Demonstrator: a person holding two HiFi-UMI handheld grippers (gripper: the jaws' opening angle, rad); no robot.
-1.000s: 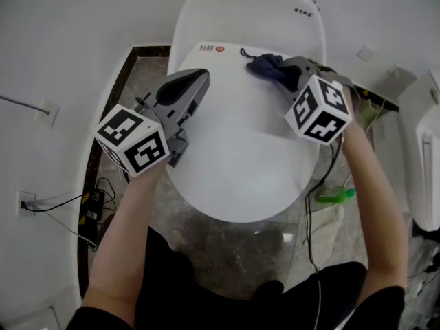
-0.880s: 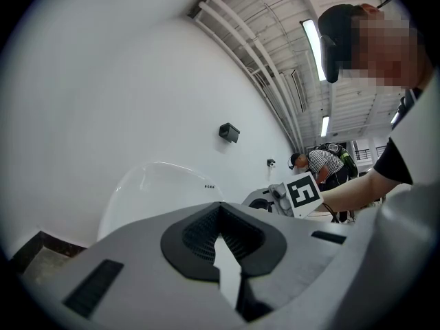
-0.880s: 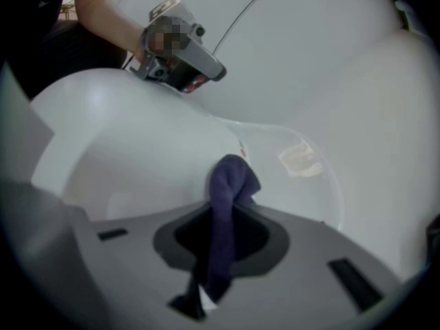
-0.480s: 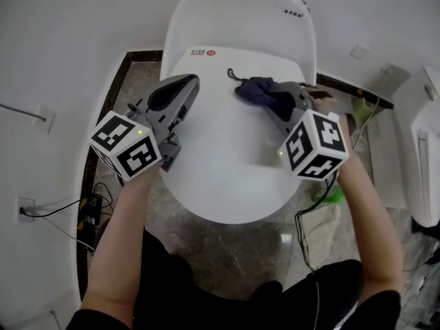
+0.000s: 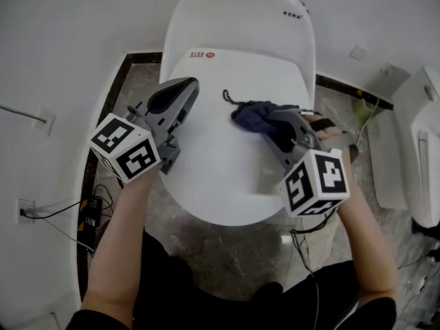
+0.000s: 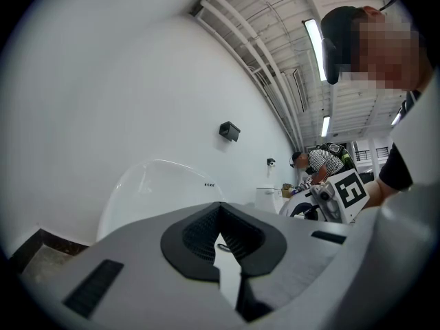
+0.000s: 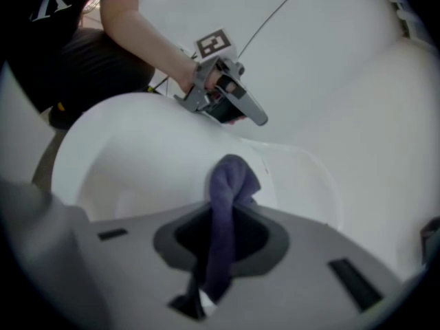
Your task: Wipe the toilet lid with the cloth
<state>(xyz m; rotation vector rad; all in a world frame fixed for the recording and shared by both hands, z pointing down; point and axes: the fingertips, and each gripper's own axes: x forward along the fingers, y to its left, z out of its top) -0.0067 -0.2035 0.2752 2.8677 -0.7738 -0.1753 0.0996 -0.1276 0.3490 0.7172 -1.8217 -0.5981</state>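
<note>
The white toilet lid [image 5: 227, 157] lies closed below me. A dark blue cloth [image 5: 253, 115] rests on the lid's right middle, a loose thread trailing to its left. My right gripper [image 5: 275, 126] is shut on the cloth; in the right gripper view the cloth [image 7: 227, 205] hangs pinched between the jaws above the lid [image 7: 137, 163]. My left gripper [image 5: 180, 91] hovers at the lid's left edge, shut with nothing in it; its view looks over the lid toward the tank [image 6: 161, 184].
A white tank [image 5: 240, 12] stands behind the lid against a white wall. Dark marble floor [image 5: 234, 253] surrounds the base. Cables and a socket [image 5: 27, 205] lie at the left; a green object and cords lie at the right near another white fixture [image 5: 423, 157].
My right gripper has dragged the cloth from the lid's far right corner toward me and to the middle. The left gripper has barely moved.
</note>
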